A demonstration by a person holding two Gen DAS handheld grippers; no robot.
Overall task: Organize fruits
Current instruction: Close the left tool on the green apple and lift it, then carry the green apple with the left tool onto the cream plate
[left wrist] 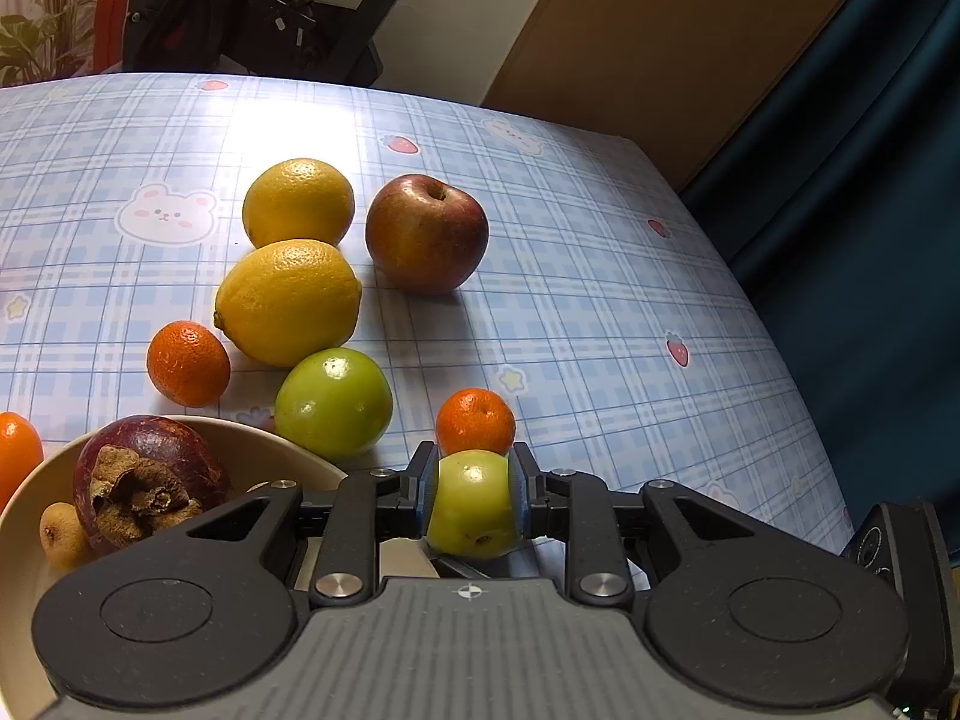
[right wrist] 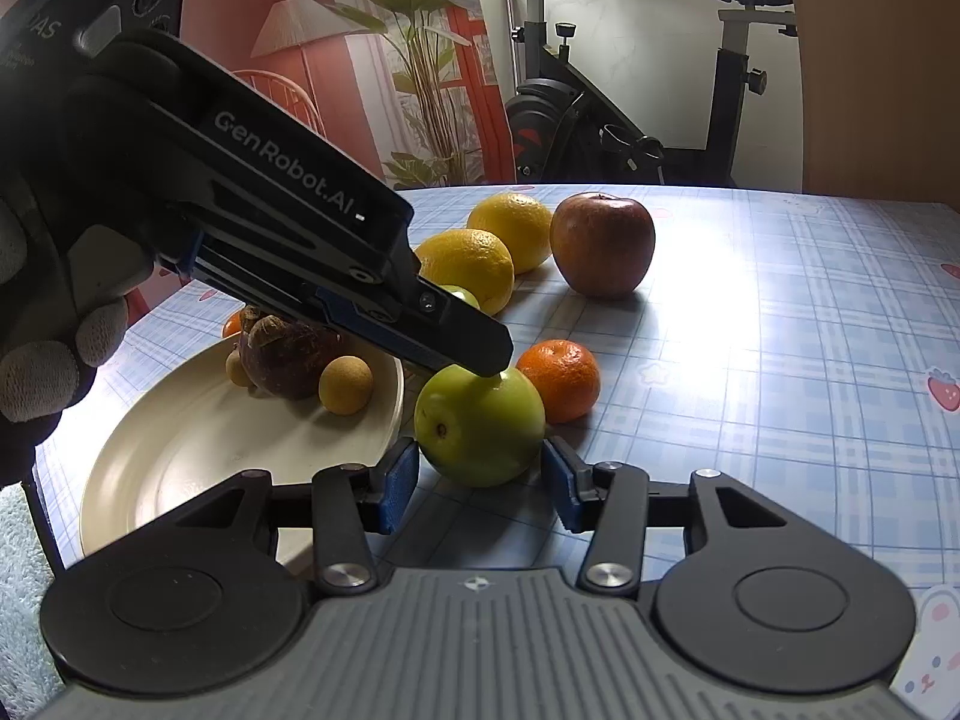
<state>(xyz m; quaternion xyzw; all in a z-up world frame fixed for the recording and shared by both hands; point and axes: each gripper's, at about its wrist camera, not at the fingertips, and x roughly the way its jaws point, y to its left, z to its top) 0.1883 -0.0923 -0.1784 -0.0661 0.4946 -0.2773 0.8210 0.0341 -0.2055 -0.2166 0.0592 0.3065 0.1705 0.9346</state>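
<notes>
My left gripper (left wrist: 473,495) is shut on a small green fruit (left wrist: 474,507), which also shows in the right wrist view (right wrist: 480,429) just right of the cream plate (right wrist: 198,438). The left gripper's body (right wrist: 270,204) reaches in from the upper left there. My right gripper (right wrist: 479,483) is open, its blue pads on either side of the near part of that green fruit, apart from it. The plate (left wrist: 258,450) holds a dark mangosteen (left wrist: 147,480) and small brown fruits (right wrist: 345,385). A tangerine (left wrist: 476,420) lies just beyond the held fruit.
On the checked tablecloth (left wrist: 600,300) lie two lemons (left wrist: 288,300), a red apple (left wrist: 427,232), a second green fruit (left wrist: 333,402) and another tangerine (left wrist: 188,363). An exercise bike (right wrist: 630,108) and a plant (right wrist: 420,60) stand beyond the table's far edge.
</notes>
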